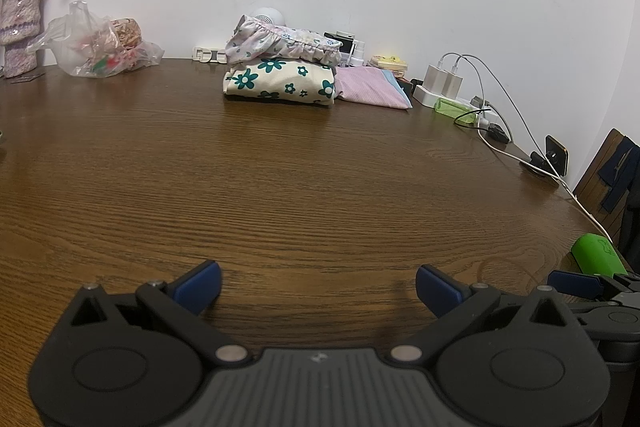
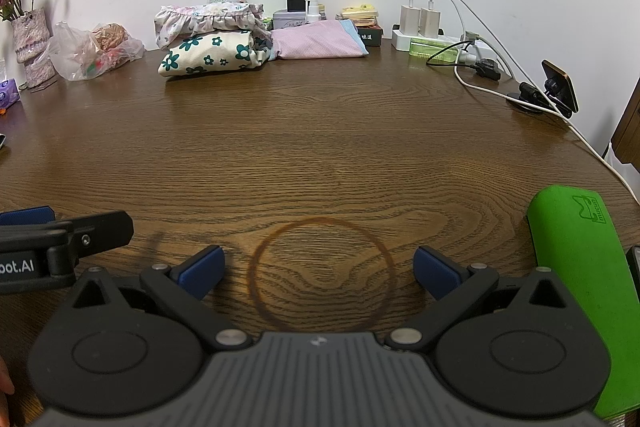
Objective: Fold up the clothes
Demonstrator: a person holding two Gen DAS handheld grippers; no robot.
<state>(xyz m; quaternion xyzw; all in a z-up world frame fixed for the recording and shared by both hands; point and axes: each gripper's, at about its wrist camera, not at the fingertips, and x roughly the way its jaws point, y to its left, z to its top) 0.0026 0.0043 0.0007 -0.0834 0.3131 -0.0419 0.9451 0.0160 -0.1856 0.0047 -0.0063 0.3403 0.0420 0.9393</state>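
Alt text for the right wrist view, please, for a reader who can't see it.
The right gripper hangs open and empty over a bare stretch of brown wooden table, above a faint ring stain. Folded clothes are stacked at the far edge by the white wall. A green case lies to its right, and the left gripper shows at the left edge.

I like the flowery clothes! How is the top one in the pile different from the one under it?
The ruffled garment has tiny pale flowers and gathered frilly edges; the cream garment beneath has big teal flowers and smooth edges. The ruffled one lies looser, the cream one is a neater bundle. Both are folded at the table's far side.
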